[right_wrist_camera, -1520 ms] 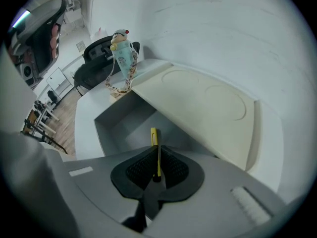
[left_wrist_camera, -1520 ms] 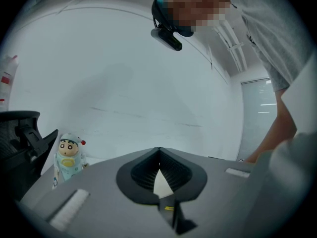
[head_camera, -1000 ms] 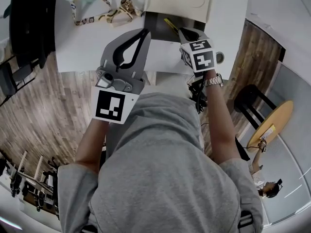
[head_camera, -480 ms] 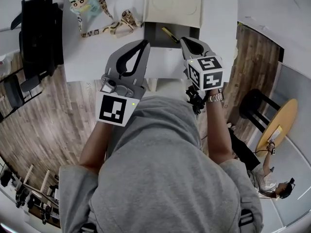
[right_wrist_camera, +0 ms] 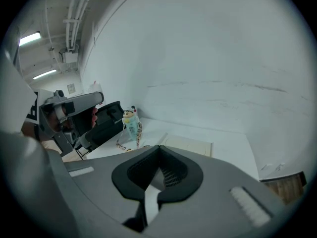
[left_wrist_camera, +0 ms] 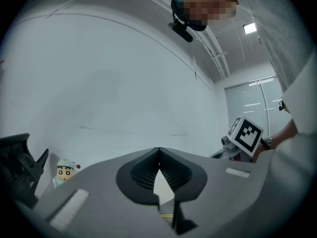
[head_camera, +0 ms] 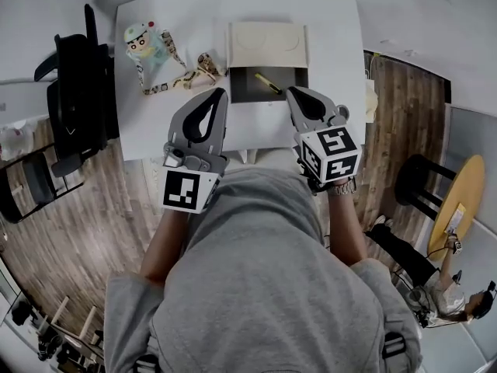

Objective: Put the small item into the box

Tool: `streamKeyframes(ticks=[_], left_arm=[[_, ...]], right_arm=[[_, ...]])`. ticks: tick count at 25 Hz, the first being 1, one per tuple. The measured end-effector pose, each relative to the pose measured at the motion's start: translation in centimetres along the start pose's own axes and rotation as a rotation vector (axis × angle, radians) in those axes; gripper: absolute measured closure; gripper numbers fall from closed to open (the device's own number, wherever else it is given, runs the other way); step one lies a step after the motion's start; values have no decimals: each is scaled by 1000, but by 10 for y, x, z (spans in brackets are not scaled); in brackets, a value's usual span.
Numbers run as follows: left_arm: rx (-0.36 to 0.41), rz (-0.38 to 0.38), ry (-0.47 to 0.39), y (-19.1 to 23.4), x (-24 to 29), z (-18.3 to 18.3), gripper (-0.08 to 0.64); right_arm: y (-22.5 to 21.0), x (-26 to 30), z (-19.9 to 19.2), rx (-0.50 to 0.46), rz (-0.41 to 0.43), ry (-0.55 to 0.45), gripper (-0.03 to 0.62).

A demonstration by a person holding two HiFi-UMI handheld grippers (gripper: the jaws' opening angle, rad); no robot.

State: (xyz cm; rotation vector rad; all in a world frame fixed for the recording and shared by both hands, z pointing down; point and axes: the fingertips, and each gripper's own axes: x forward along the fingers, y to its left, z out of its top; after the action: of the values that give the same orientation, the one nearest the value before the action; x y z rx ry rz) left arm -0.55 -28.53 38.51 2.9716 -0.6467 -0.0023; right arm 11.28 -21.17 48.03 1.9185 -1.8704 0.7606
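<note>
Holding left hand-held gripper (head_camera: 220,92), right hand-held gripper (head_camera: 290,92) clenched, empty, mid-frame | clear of box (head_camera: 244,92), small item (head_camera: 266,82) apparently inside.

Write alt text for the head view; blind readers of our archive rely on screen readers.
A person in a grey hoodie holds the grey left gripper and right gripper, both shut and empty, over the near edge of a white table. Just beyond their tips sits an open dark box with a cream lid, a slim yellow item lying inside.

Left tongs (head_camera: 220,93) and right tongs (head_camera: 290,92) held side by side, jaws closed, empty.
</note>
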Motion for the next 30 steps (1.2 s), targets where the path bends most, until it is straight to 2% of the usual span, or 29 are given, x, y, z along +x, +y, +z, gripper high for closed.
streamKeyframes(ticks=[6,18,24,30], left_arm=[[13,6,-38,-4,-4,17,557],[64,28,-101,-2,-11,51,557],[81,33,-100,1,-8,60,557],[89,27,-146,2,1,76,557]], right_arm=[[5,-30,23,19,-15,-90,575],[31,-77,89,-35,-6,-307,575],[31,-97,118,-53,-31,-416,575],[24,-112,136,-50,-64,-482,577]])
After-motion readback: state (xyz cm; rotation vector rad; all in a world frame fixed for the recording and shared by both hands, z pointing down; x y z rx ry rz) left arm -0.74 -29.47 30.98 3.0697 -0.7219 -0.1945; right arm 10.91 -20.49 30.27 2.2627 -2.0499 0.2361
